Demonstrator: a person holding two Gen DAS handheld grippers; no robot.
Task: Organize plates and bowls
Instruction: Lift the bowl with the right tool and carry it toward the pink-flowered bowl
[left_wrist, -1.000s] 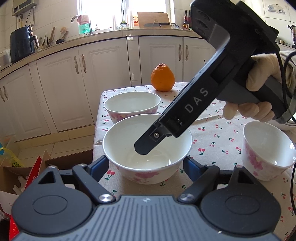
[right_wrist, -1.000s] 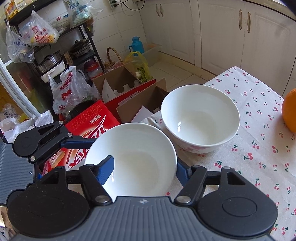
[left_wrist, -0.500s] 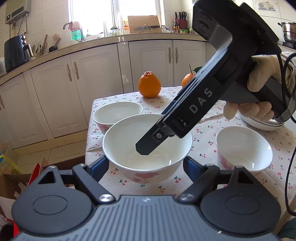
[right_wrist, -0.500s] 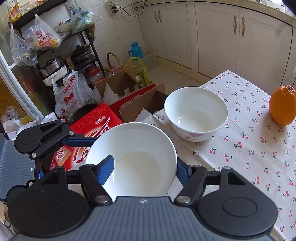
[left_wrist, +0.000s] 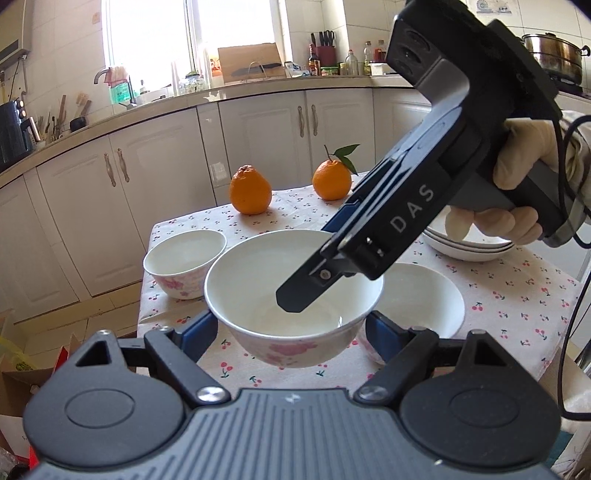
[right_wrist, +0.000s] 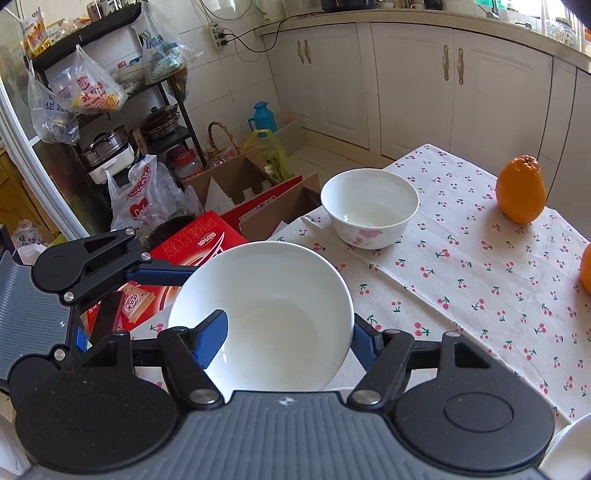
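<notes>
my left view alone shows the stacked plates (left_wrist: 469, 248) and a third bowl (left_wrist: 428, 295); my left hand-held gripper (left_wrist: 291, 328) and right hand-held gripper (right_wrist: 288, 328) both pinch the white pink-flowered bowl (left_wrist: 291, 295) above the table (right_wrist: 461, 280)

— How do we stand with the bowl (left_wrist: 293, 295)?
— Our left gripper (left_wrist: 293, 328) has a blue finger on each outer side of it, clamped, pointing slightly downward.
— And our right gripper (right_wrist: 288, 332)?
— It comes in from the right above the bowl, tilted steeply down. One finger is inside the bowl and the other outside the wall, pinching the rim. Our gloved right hand (left_wrist: 517, 192) wraps its handle, up and right of the bowl.
</notes>
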